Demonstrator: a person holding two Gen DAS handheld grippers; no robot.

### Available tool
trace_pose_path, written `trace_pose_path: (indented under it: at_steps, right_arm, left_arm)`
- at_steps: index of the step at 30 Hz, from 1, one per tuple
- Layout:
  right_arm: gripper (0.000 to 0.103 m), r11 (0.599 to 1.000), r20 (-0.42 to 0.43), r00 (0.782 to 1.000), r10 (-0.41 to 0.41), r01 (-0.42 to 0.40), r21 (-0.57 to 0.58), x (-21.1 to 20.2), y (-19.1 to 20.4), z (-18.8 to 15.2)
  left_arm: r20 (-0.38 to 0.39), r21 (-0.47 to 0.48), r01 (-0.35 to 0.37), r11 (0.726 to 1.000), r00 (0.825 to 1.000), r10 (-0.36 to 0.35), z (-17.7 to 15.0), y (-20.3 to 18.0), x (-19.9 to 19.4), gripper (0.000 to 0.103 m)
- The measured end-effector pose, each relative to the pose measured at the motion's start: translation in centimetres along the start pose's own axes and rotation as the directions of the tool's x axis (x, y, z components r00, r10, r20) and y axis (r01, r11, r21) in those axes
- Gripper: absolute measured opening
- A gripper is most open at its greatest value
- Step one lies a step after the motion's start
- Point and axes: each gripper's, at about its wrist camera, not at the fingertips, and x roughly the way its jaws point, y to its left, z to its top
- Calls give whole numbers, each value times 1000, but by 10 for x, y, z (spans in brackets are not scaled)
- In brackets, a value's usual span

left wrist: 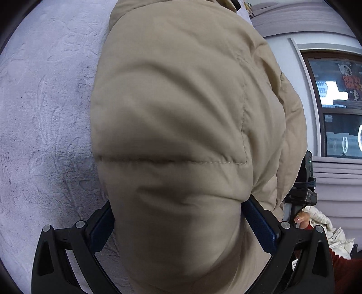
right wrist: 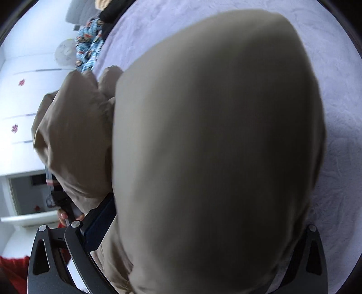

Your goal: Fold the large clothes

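Observation:
A beige padded jacket (left wrist: 176,113) lies on the lilac bed cover (left wrist: 45,113) and fills most of both views. My left gripper (left wrist: 178,201) has its jaws spread wide, and a puffy fold of the jacket bulges between the blue pads (left wrist: 260,224), touching both. My right gripper (right wrist: 203,203) also stands fully wide. The jacket (right wrist: 215,135) swells up between its jaws and hides the right finger; only the left pad (right wrist: 99,224) shows. In both views the other gripper is seen at the side, held by a hand (left wrist: 302,218).
Bare bed cover (right wrist: 334,113) lies to the right of the jacket. A blue patterned garment (right wrist: 88,49) and dark clothes (right wrist: 110,13) lie at the far edge. A white garment (left wrist: 332,235) and a window (left wrist: 334,101) are on the right. White cupboards (right wrist: 20,101) stand left.

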Motion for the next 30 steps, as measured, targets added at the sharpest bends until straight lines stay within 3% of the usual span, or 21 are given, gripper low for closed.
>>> trace_pose_path:
  at_steps: [3, 5, 8, 10, 18, 25, 30]
  right_arm:
    - [101, 999, 4, 1000, -12, 12, 39, -2, 0, -4]
    - [77, 998, 14, 1000, 18, -19, 56, -5, 2, -9]
    - [56, 994, 39, 996, 82, -85, 72, -16, 6, -17]
    - [51, 994, 51, 994, 99, -101, 51, -21, 15, -21]
    - [51, 994, 99, 989, 106, -104, -25, -15, 73, -31]
    - [51, 989, 126, 983, 137, -130, -64, 45, 152, -41]
    - [51, 982, 96, 981, 171, -161, -104, 130, 220, -33]
  left_arm:
    - [35, 35, -53, 998, 998, 52, -7, -23, 1, 97]
    - [66, 69, -84, 994, 995, 79, -10, -39, -5, 88]
    - [103, 83, -74, 994, 993, 65, -14, -55, -18, 77]
    - [122, 96, -47, 994, 992, 36, -16, -62, -28, 75]
    - [211, 129, 4, 992, 977, -32, -17, -56, -85, 75]
    - [271, 134, -34, 990, 963, -4, 0, 20, -178, 75]
    - [318, 100, -111, 989, 945, 74, 11, 95, -252, 75]
